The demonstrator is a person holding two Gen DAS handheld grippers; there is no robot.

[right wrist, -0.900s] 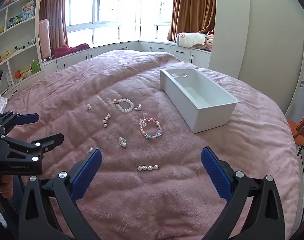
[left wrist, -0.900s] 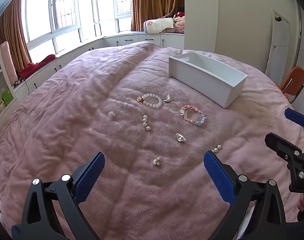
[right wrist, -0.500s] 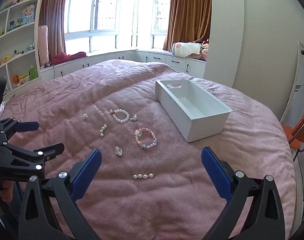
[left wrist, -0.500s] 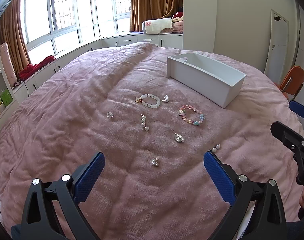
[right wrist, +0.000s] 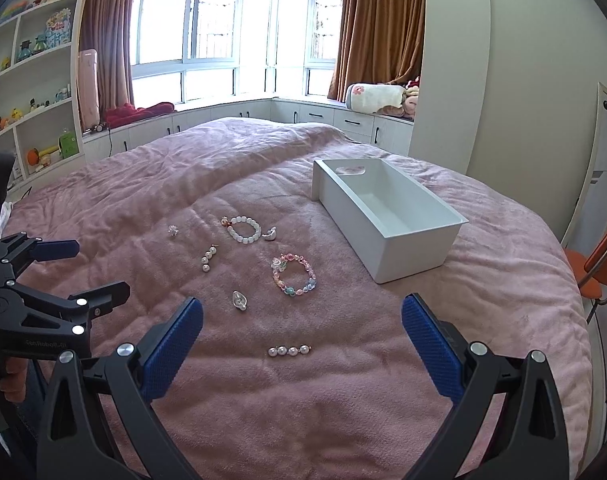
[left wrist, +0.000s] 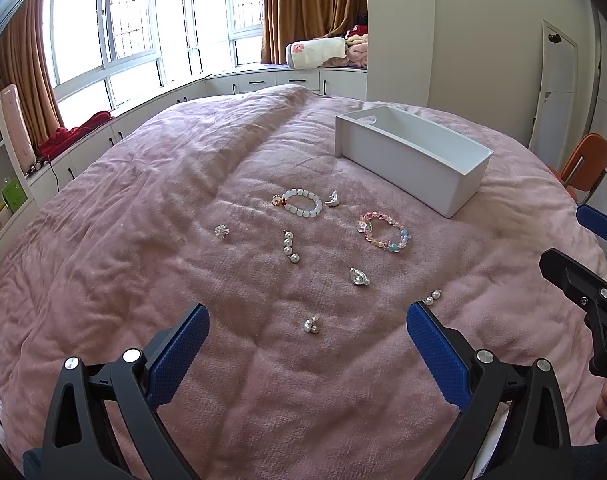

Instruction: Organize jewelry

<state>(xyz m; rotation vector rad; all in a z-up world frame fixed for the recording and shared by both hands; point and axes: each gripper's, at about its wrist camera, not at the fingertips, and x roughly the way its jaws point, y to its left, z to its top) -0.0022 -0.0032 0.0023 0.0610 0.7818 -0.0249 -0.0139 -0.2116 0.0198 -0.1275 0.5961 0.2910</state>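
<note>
Step in hand: nothing picked up yet; every piece of jewelry lies on the bed (left wrist: 103,280), and I judge the task barely begun.
My left tongs (left wrist: 307,344): spread wide, nothing between the blue pads, tilted down over the near edge of the bed.
My right tongs (right wrist: 301,330): also spread wide and empty, tilted down from the near edge, further toward the right side.
White bin (right wrist: 387,216): open top, looks empty, sitting toward the far right of the bed with its long axis running away from me.
Pearl bar (right wrist: 289,351): the piece lying straight ahead of my right tongs, centred between the pads; its long axis runs crosswise, parallel to the line between my pads.
Pearl stud pair (left wrist: 312,325): straight ahead of my left tongs, the nearest piece on that side.
Further out: shell-shaped clip (right wrist: 239,301), pastel bead bracelet (right wrist: 294,274), white bead bracelet (right wrist: 243,229), hanging pearl earring (right wrist: 206,259), well apart from both tongs.
What the move turns on: my right hand is nearer the pearl bar and the bin; I judge the wrist should roll so the pads close across the bar's short width.
Risk: the bar is small and the plush cover soft, so the pads may pinch fabric.
</note>
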